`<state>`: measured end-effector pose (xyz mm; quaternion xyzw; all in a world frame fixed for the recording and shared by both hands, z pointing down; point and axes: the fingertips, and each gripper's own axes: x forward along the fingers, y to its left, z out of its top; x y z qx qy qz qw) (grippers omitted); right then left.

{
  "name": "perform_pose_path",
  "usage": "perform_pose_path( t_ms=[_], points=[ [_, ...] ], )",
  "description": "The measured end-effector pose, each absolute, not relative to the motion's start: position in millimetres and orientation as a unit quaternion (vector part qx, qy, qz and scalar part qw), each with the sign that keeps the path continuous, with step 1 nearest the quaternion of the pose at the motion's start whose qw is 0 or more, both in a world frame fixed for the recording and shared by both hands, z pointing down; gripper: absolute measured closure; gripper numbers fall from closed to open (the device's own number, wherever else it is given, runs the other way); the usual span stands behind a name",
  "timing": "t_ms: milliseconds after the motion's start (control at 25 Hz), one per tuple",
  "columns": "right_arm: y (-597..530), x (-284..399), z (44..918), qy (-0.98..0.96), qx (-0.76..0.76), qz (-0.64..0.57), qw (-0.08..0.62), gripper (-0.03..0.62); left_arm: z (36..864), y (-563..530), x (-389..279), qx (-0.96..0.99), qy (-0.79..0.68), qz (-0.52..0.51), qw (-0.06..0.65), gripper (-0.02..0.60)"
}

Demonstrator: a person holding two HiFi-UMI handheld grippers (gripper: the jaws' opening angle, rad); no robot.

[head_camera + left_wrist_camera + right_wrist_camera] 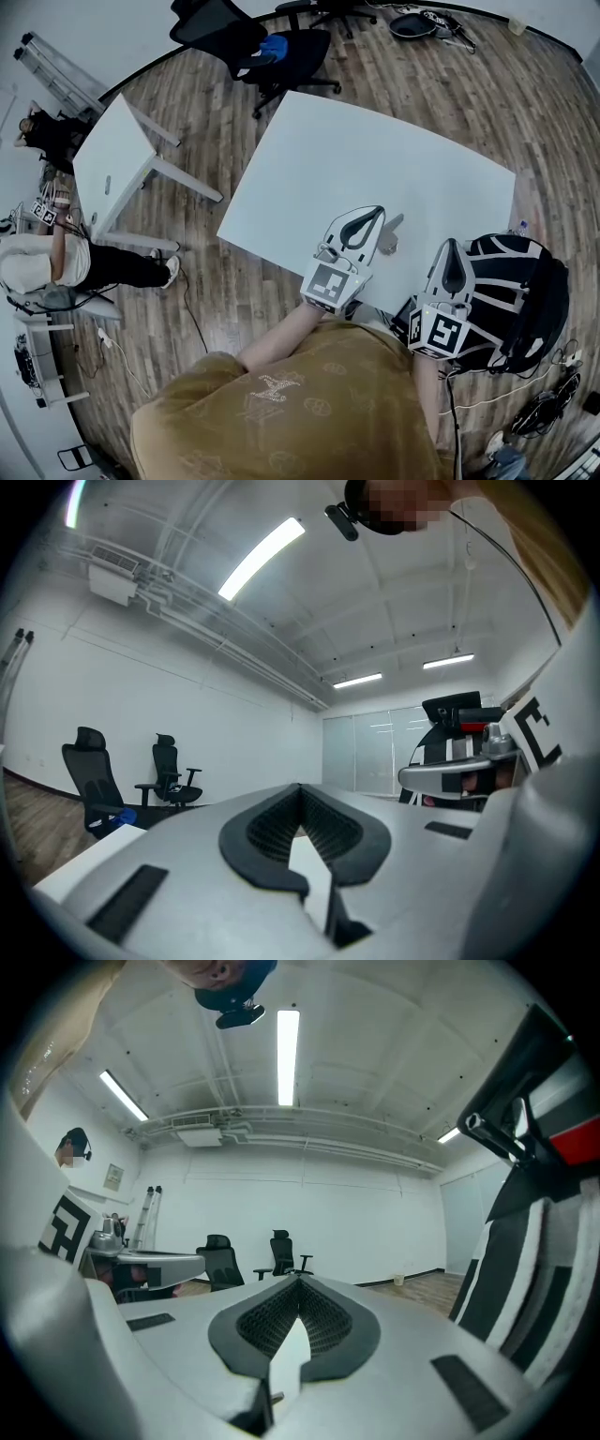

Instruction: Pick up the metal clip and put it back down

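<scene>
Both the left gripper (377,217) and right gripper (452,246) are held with fingers pressed together, empty. The clip (388,247) lies on the tabletop (375,141) beside the left gripper; approached unopened, it may be knocked away.

Wood-plank floor (525,103) all round. Big white table (375,150) under and ahead of the left gripper's fingers (368,241); smaller white table (108,164) well off to their left. Black office chairs (272,47) past the big table's far edge. Left gripper view: white wall (187,696), glass partition (370,752) right of the fingertips, strip lights (262,555) overhead. Right gripper view: white back wall (366,1222) and two chairs (253,1258) just beyond the right gripper's fingers (246,1321), long ceiling light (288,1054) above them.
</scene>
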<state>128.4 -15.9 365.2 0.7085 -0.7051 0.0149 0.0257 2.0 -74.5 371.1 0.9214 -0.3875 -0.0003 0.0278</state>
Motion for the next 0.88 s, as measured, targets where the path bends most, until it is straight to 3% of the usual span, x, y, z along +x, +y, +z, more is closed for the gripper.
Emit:
perform_pose_path(
  t_ms=[880],
  points=[
    [-24.2,141.3,358.1,-0.706,0.708,0.008,0.012,0.586,369.8,-88.1,4.7,0.920,-0.392,0.003,0.021,0.575]
  ],
)
